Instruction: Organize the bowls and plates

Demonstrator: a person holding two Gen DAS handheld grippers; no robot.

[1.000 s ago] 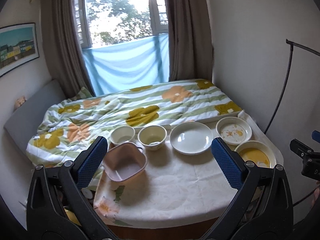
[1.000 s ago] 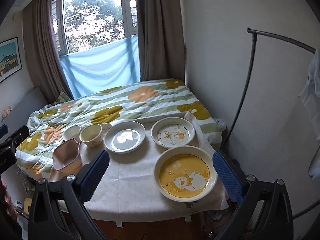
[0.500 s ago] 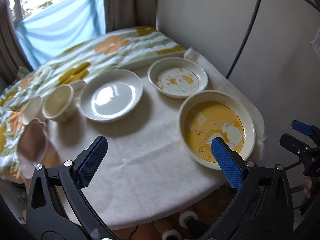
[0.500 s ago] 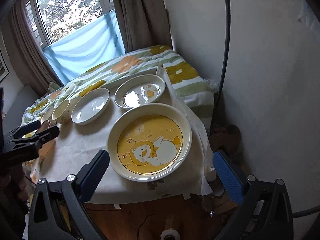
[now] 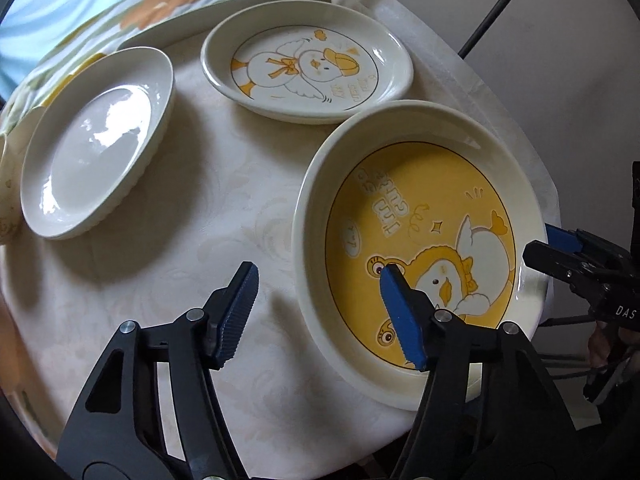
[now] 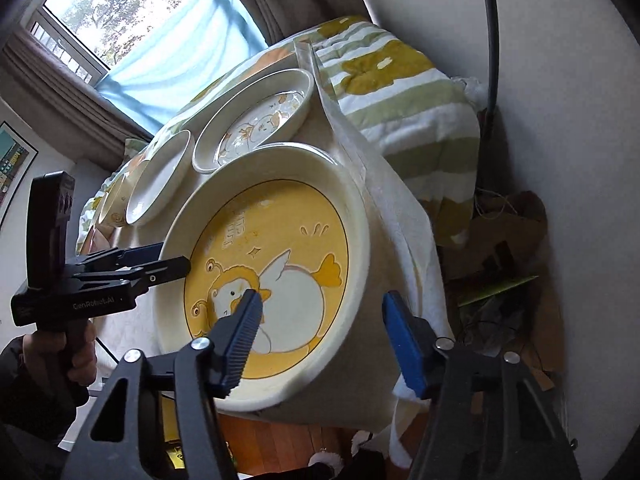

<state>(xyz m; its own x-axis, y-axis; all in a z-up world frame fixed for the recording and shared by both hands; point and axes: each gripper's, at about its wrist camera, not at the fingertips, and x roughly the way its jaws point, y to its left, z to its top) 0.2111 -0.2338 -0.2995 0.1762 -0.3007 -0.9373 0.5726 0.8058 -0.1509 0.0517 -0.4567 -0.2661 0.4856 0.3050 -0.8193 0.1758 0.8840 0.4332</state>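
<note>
Closing both tongs, left tongs [image 5: 320, 312] and right tongs [image 6: 320, 332], astride opposite rims of the big yellow cartoon-duck ceramic plate [image 5: 420, 240], not yet gripping, for a level two-handed lift.

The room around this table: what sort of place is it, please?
Most likely a bedroom at home. A bed with a flowered quilt lies right behind the cloth-covered table, and a curtained window and a framed picture are on the walls.
</note>
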